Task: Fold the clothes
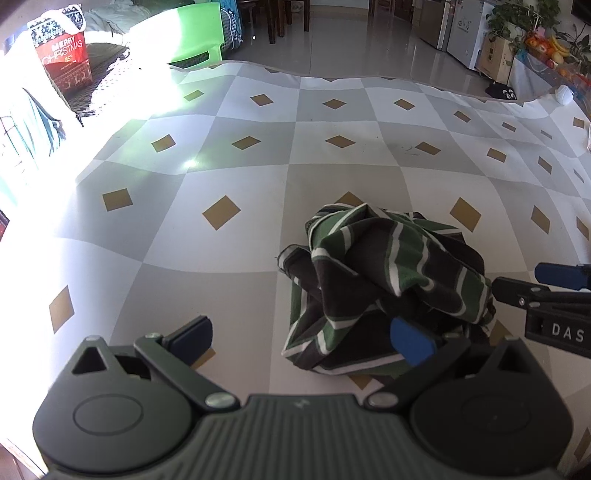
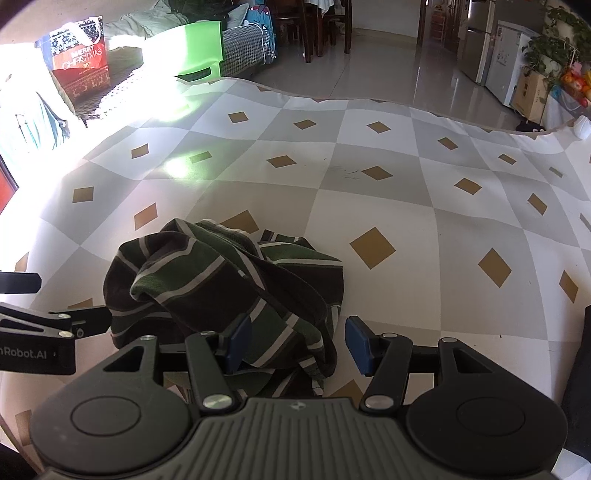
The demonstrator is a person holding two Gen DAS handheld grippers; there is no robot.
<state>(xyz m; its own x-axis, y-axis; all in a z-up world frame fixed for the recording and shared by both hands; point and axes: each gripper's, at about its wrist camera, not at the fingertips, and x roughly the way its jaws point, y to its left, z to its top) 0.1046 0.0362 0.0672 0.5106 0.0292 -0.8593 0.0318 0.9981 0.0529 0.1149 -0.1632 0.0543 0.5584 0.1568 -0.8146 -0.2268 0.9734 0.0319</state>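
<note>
A crumpled garment [image 1: 373, 284] with dark brown, green and white stripes lies in a heap on the checkered mat [image 1: 229, 177]. In the left wrist view my left gripper [image 1: 301, 341] stands wide open. Its right blue pad hangs in front of the heap's near edge and its left pad is over bare mat. In the right wrist view the garment [image 2: 221, 284] sits low and left. My right gripper [image 2: 298, 345] is open, with a fold of cloth lying between its pads, which stand apart. Each gripper shows at the edge of the other's view: right gripper [image 1: 546, 291], left gripper [image 2: 37, 314].
The grey and white mat with gold diamonds spreads far ahead to a wavy far edge [image 2: 369, 99]. Beyond it stand a green stool [image 1: 195, 33], a red Christmas bag [image 1: 64, 55], dark chair legs [image 2: 325, 33], a fridge [image 2: 506, 62] and plants with fruit [image 1: 546, 40]. Glare washes out the left side.
</note>
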